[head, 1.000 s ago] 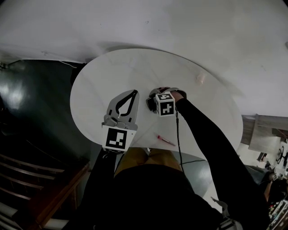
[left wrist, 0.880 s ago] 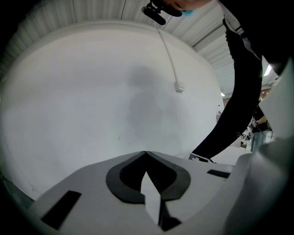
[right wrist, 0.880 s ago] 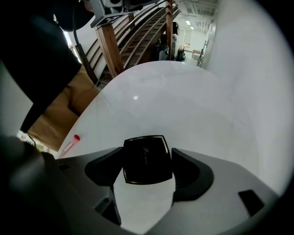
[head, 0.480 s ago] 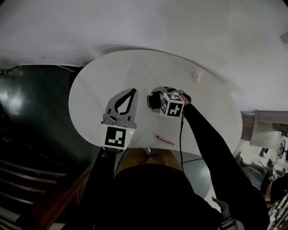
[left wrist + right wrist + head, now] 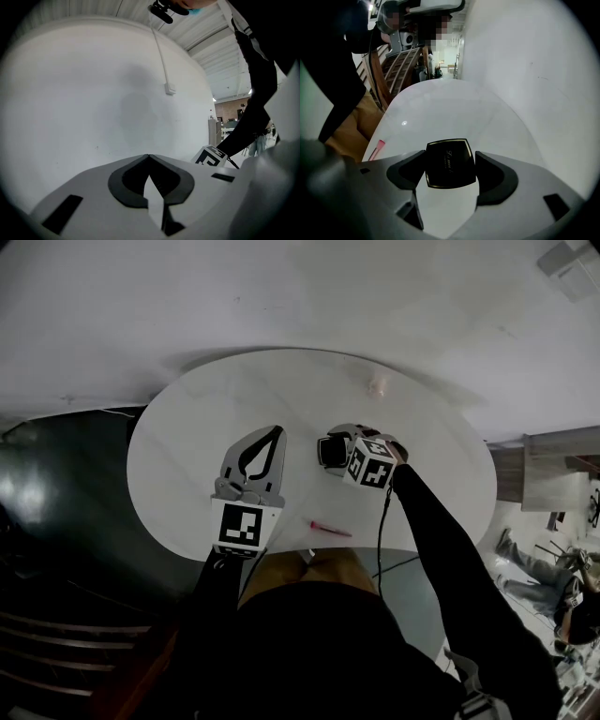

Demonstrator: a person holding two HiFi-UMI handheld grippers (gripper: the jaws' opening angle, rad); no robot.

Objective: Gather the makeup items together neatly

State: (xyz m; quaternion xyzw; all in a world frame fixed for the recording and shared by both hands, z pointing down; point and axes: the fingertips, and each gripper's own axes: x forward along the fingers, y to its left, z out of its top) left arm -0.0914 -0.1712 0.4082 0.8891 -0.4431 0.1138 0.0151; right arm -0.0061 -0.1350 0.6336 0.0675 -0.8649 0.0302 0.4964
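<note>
While the left tool (image 5: 277, 431) hangs over the table (image 5: 206, 409) left of frame centre in the head view, its jaws are pressed together with nothing between them; the left gripper view (image 5: 149, 155) shows the 2 tips meeting at a point. The right tool (image 5: 330, 450) sits just right of centre in the head view, pointing toward the left tool, the 2 near each other but apart.

Right gripper view: the right tool (image 5: 450, 159) is clamped on 1 black square compact (image 5: 449, 165), lower centre of the frame, 1 jaw on each side edge. The compact has a thin gold border and 1 line of gold script on the lid, with smaller print under it; too blurred to read either. Can't tell whether it's lifted or resting on the table.

1 pink stick-shaped item (image 5: 330, 530) lies by the table's near edge, below the right tool in the head view; its end shows at left in the right gripper view (image 5: 378, 146). 1 small pale item (image 5: 378, 385) sits near the table's far edge, upper centre, well apart from the rest.
</note>
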